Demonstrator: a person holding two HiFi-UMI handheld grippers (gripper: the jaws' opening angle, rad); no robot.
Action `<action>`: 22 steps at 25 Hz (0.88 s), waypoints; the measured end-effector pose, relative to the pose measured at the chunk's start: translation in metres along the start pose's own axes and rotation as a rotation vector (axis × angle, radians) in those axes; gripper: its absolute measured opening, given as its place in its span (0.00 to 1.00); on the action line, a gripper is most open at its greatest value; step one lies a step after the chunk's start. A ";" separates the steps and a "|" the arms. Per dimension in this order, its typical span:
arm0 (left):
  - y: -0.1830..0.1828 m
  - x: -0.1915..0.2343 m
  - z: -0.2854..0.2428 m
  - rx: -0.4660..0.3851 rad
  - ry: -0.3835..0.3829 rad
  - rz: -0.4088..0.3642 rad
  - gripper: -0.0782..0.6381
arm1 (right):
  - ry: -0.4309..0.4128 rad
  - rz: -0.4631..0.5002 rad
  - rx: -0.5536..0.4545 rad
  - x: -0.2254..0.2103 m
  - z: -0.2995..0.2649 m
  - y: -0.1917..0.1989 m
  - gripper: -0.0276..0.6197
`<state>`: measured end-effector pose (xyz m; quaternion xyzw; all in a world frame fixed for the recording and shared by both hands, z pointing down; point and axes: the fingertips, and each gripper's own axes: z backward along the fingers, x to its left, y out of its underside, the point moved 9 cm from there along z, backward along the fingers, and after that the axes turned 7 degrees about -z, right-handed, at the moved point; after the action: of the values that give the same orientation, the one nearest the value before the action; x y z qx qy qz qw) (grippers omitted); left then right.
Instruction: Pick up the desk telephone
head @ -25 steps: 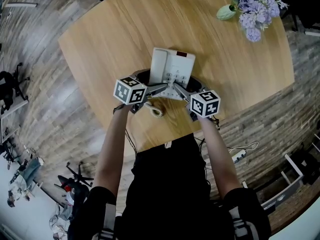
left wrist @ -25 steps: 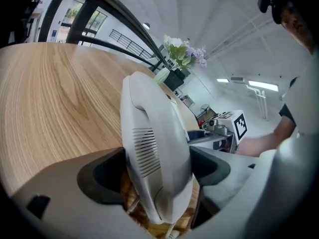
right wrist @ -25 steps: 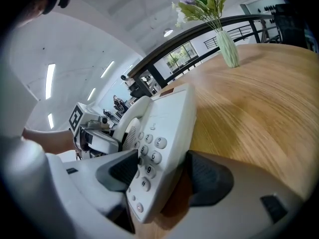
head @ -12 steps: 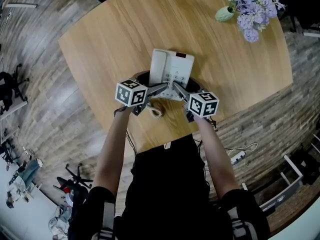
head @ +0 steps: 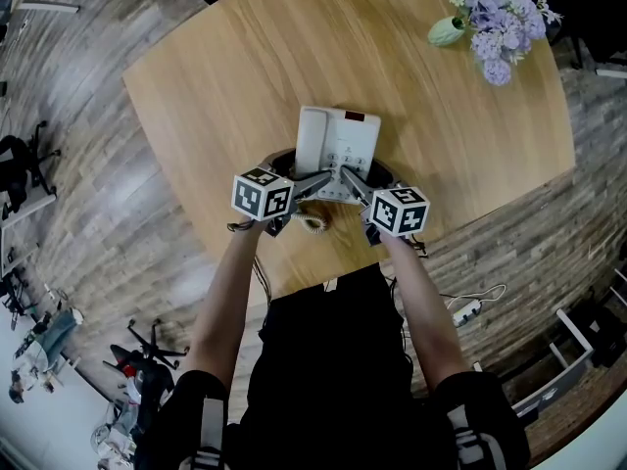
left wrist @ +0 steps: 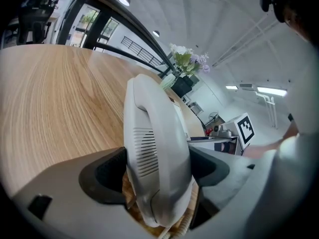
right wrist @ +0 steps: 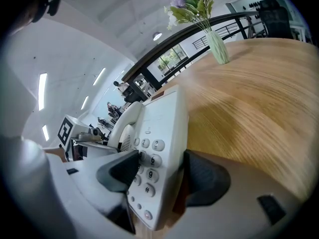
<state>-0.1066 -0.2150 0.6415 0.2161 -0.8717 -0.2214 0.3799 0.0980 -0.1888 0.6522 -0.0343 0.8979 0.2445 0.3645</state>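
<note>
A rounded wooden table (head: 216, 76) of pale oak stands on a grey-brown plank floor (head: 88, 213). A vase of purple and white flowers (head: 495, 18) sits near its far corner. A white power strip (head: 468, 307) lies on the floor, and a black office chair (head: 20, 169) stands off to one side. Overhead, strip lights (right wrist: 42, 88) glow on a white ceiling, and a dark beam (left wrist: 117, 16) runs above the windows (right wrist: 172, 59).

The white plastic desk telephone (head: 338, 145) sits between the left gripper (head: 324, 177) and the right gripper (head: 348, 174), over the rounded wooden table's (head: 216, 76) near part. A green vase of lilac flowers (head: 485, 16) stands far beyond the right gripper.
</note>
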 end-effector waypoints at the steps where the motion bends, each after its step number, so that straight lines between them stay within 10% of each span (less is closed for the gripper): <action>1: 0.001 -0.001 0.003 -0.009 -0.003 0.002 0.65 | -0.003 0.003 -0.001 0.002 0.001 0.001 0.51; 22: 0.015 -0.015 0.094 -0.192 -0.033 -0.025 0.65 | -0.038 0.157 -0.076 0.091 0.013 0.009 0.51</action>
<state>-0.1714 -0.1735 0.5839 0.1856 -0.8499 -0.3124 0.3815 0.0373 -0.1646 0.5864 0.0271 0.8809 0.3068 0.3594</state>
